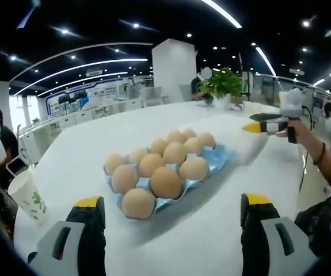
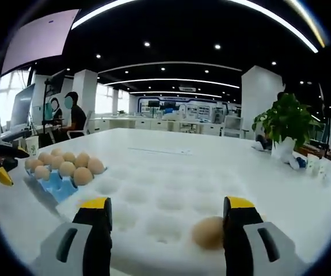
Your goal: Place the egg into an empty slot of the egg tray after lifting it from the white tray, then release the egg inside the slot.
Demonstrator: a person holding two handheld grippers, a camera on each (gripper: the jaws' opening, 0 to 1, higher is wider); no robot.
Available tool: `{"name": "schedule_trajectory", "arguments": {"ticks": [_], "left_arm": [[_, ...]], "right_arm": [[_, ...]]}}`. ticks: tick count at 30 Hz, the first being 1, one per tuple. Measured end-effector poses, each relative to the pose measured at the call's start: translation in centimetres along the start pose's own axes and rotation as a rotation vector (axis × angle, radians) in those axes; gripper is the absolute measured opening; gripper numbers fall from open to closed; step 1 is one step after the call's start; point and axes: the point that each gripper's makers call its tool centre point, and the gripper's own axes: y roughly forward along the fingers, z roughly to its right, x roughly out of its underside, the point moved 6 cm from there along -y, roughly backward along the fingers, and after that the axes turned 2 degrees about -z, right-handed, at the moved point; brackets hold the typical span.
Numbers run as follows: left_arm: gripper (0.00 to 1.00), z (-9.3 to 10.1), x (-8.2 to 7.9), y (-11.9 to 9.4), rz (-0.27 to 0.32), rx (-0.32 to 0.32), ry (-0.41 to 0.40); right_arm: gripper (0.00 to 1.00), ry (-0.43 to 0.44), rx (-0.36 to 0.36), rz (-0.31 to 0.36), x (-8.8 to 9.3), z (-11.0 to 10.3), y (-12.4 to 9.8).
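I am working in a big open office with strip lights overhead, and everything sits on one long white table (image 1: 153, 123). On it, in the right gripper view, lies the white tray (image 2: 171, 195), a wide dimpled sheet, with a single egg (image 2: 209, 232) resting in a dimple near its front edge. That egg sits between my right gripper's (image 2: 168, 221) jaws, close against the right-hand one; the jaws are spread wide and grip nothing. Off to the left stands the blue egg tray (image 2: 59, 185), well apart from the egg. In the left gripper view the egg tray (image 1: 217, 158) is nearly full, with bare blue slots at its far right end. My left gripper (image 1: 171, 215) is also spread and empty, hovering near the tray's front. The risks I see: closing off-centre could roll the egg out of its dimple, squeezing too hard could crack it, and carrying it across could knock the packed eggs (image 1: 165, 164) if I aim for the wrong end.
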Motion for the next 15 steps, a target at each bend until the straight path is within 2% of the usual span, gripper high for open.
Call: {"name": "schedule_trajectory", "arguments": {"ticks": [5, 10, 15], "left_arm": [[1.00, 0.0, 0.0, 0.0, -0.002, -0.001, 0.003], [1.00, 0.1, 0.1, 0.2, -0.006, 0.003, 0.005], [1.00, 0.2, 0.0, 0.2, 0.004, 0.008, 0.003]], "right_arm": [[0.80, 0.025, 0.015, -0.010, 0.4, 0.8, -0.2], [0.70, 0.061, 0.032, -0.010, 0.7, 1.3, -0.3], [0.64, 0.074, 0.048, -0.012, 1.0, 1.8, -0.2]]}}
